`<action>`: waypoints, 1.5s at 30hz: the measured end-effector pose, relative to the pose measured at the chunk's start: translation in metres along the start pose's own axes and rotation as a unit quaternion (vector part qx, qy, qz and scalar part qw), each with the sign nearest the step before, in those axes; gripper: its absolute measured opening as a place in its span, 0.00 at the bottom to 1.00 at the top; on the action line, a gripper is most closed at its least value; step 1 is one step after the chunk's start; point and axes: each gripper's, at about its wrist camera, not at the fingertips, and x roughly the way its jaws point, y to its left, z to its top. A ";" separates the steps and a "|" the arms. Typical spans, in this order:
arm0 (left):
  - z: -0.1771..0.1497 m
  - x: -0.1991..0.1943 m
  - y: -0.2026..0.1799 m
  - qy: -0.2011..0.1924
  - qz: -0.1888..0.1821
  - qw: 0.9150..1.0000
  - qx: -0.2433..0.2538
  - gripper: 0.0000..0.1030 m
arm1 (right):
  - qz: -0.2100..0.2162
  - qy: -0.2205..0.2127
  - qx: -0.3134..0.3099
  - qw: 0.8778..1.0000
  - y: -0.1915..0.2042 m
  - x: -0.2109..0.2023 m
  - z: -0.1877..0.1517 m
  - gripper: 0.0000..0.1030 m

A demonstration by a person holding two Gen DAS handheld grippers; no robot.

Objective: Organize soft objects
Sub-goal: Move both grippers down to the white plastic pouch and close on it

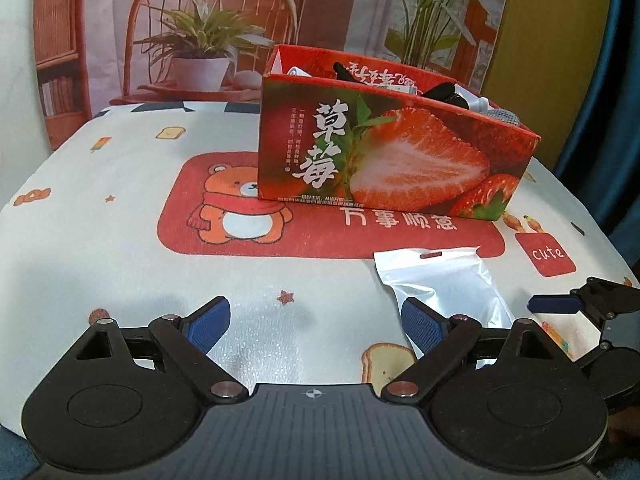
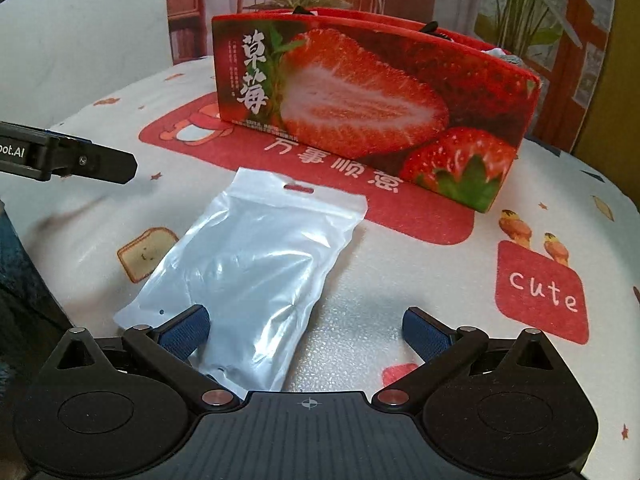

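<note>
A soft silver-white plastic pouch (image 2: 256, 264) lies flat on the cartoon tablecloth, in front of a red strawberry box (image 2: 360, 100). My right gripper (image 2: 306, 330) is open; its left finger rests by the pouch's near end, so the pouch lies partly between the jaws. In the left wrist view the pouch (image 1: 444, 284) is at the right, just beyond my open, empty left gripper (image 1: 316, 320). The box (image 1: 380, 152) holds several dark and white soft items.
The other gripper shows at the right edge of the left wrist view (image 1: 580, 304) and at the left of the right wrist view (image 2: 80, 160). The tablecloth (image 1: 120, 240) covers the table; a printed backdrop with plants stands behind it.
</note>
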 end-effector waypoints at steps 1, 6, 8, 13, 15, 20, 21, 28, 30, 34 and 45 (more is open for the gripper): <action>-0.001 0.001 0.000 0.001 0.000 1.000 -0.001 0.91 | 0.002 0.000 -0.002 1.000 0.000 0.001 0.001 0.99; -0.002 0.003 0.001 0.006 -0.001 1.000 -0.004 0.91 | 0.007 0.003 -0.023 1.000 -0.001 0.010 0.011 0.99; -0.002 0.004 0.001 0.007 0.000 1.000 -0.004 0.91 | 0.012 0.007 -0.037 0.999 0.000 0.016 0.018 0.99; -0.002 0.007 0.001 0.010 0.003 1.000 -0.007 0.91 | 0.037 0.014 -0.081 0.996 0.012 0.034 0.038 0.99; -0.003 0.009 0.002 0.014 0.004 1.000 -0.008 0.91 | 0.046 0.014 -0.083 0.995 0.016 0.041 0.045 0.99; -0.004 0.011 0.004 0.015 0.004 1.000 -0.015 0.91 | 0.053 0.000 -0.054 0.997 0.025 0.056 0.054 0.99; -0.004 0.010 0.005 0.013 0.003 1.000 -0.016 0.91 | 0.051 0.000 -0.051 0.997 0.026 0.057 0.056 0.99; -0.004 0.012 0.006 0.018 -0.015 0.999 -0.034 0.81 | 0.051 -0.015 -0.047 0.997 0.011 0.043 0.063 0.99; -0.004 0.014 0.004 0.024 -0.024 0.999 -0.038 0.75 | 0.054 -0.025 -0.032 0.998 0.001 0.040 0.066 0.96; -0.005 0.017 -0.008 0.034 -0.042 0.998 -0.017 0.62 | 0.057 -0.032 -0.013 0.998 -0.010 0.047 0.073 0.76; -0.005 0.045 -0.033 0.072 -0.016 0.995 0.062 0.60 | 0.077 -0.036 -0.005 0.996 -0.015 0.071 0.081 0.54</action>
